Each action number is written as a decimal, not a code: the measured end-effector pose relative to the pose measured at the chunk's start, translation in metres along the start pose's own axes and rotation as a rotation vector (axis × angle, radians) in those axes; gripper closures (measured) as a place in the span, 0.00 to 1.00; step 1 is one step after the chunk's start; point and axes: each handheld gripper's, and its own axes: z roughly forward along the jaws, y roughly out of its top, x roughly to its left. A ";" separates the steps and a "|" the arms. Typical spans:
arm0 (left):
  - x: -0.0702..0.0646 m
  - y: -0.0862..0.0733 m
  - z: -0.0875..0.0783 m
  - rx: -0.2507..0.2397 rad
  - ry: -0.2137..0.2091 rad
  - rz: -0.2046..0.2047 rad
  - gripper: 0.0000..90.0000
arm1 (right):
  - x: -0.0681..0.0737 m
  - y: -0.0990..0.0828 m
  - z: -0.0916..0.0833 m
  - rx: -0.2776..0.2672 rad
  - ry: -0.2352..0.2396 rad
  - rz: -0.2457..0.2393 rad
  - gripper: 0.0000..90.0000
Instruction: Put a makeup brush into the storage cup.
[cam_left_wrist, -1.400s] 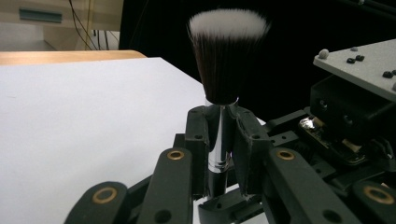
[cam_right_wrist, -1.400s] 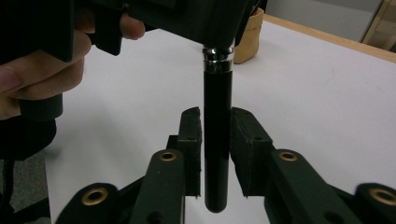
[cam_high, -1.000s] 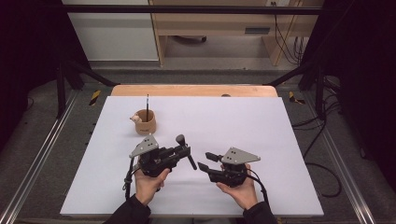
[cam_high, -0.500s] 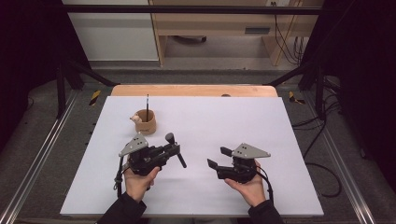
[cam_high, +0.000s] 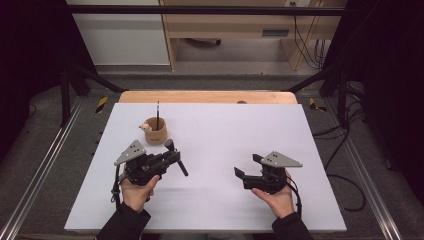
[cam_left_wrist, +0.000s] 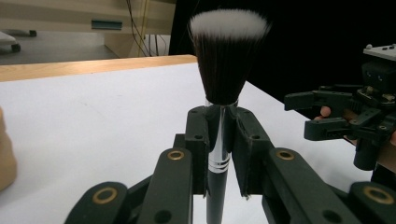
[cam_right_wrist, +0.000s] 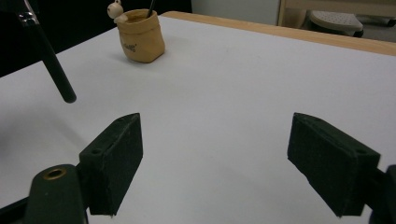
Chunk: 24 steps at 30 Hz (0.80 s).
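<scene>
A white table (cam_high: 220, 150) takes up the middle of the high view, with a strip of bare wood along its far edge and dark floor and metal rails to either side. The person's forearms come in from the bottom edge.

Left of centre in the high view, the left gripper (cam_high: 167, 158) is clamped on a makeup brush (cam_high: 175, 156). In the left gripper view the two black jaws press against the brush's shiny metal ferrule from both sides, and the brush (cam_left_wrist: 224, 88) stands upright in the centre of the frame, its dark bristles tipped white near the top edge. In the high view the black handle slants down to the lower right of the jaws, above the table. Its end also shows at the upper left of the right gripper view (cam_right_wrist: 56, 70).

Right of centre in the high view, the right gripper (cam_high: 248, 167) points toward the left of the frame, well apart from the left gripper. Its jaws have just been opening and stand wide, with nothing between them; in the right gripper view there is bare white table between the two pads.

A small tan pot (cam_high: 155, 131) stands in the upper left part of the table, just beyond the left gripper, with a thin dark stick upright in it and a little pale figure on its rim. It appears at the top left of the right gripper view (cam_right_wrist: 140, 39).
</scene>
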 end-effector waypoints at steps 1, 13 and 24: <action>0.001 0.001 -0.001 -0.002 0.006 0.000 0.85 | -0.001 0.000 -0.001 0.001 -0.002 0.001 0.20; 0.017 0.008 -0.014 0.001 0.058 -0.015 0.85 | -0.021 -0.003 -0.013 0.012 -0.062 0.036 0.14; 0.030 0.013 -0.025 0.000 0.103 -0.019 0.85 | -0.035 -0.005 -0.023 0.019 -0.115 0.050 0.11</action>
